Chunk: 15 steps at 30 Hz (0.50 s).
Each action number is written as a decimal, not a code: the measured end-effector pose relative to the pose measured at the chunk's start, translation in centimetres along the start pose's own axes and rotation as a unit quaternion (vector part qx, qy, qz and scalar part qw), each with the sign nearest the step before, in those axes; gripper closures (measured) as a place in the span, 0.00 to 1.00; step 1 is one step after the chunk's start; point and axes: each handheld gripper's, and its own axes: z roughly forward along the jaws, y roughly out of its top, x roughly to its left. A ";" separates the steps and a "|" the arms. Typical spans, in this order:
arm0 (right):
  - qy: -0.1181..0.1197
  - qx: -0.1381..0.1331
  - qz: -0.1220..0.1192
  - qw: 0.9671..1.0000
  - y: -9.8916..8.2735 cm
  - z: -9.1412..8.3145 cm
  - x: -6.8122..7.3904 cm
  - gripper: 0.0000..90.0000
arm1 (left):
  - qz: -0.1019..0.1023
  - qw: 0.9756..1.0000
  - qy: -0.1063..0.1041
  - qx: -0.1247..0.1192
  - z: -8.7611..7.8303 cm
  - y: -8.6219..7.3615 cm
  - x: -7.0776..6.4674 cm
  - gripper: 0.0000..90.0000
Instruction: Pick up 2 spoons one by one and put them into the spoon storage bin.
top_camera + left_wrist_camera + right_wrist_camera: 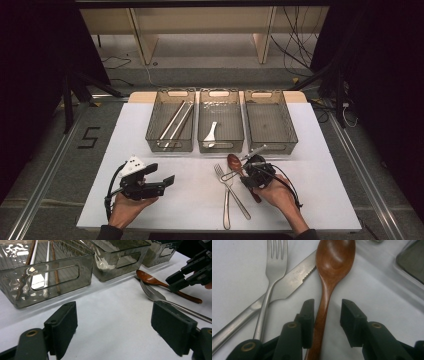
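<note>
High view: right gripper (248, 172) down on white table (310, 200) over handle of wooden spoon (235, 162), just in front of three clear bins (270, 120), fork (227, 192) and knife (239, 190) crossed beside; left gripper (167, 181) held well apart, jaws wide, nothing between. Left gripper view: spoon (150, 280) next to fork (152, 293), near middle bin. Right gripper view: jaws astride spoon handle (322, 312), one pad touching or nearly, other apart, not clamped.

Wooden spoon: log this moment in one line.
right gripper: jaws straddle wooden spoon handle, not clamped | left gripper: open, empty | fork, knife: on table
</note>
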 end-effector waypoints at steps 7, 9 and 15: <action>-0.002 0.015 -0.009 1.000 0.1 0.3 0.2 0.77 | 0.001 1.000 0.000 0.000 0.0 0.0 -0.1 0.23; -0.003 0.015 -0.011 1.000 0.2 0.4 0.1 0.81 | 0.002 1.000 -0.001 0.001 0.0 0.0 -0.1 0.23; -0.001 0.021 -0.010 1.000 0.5 0.5 0.2 0.90 | 0.006 1.000 -0.001 0.002 0.1 0.0 -0.2 0.23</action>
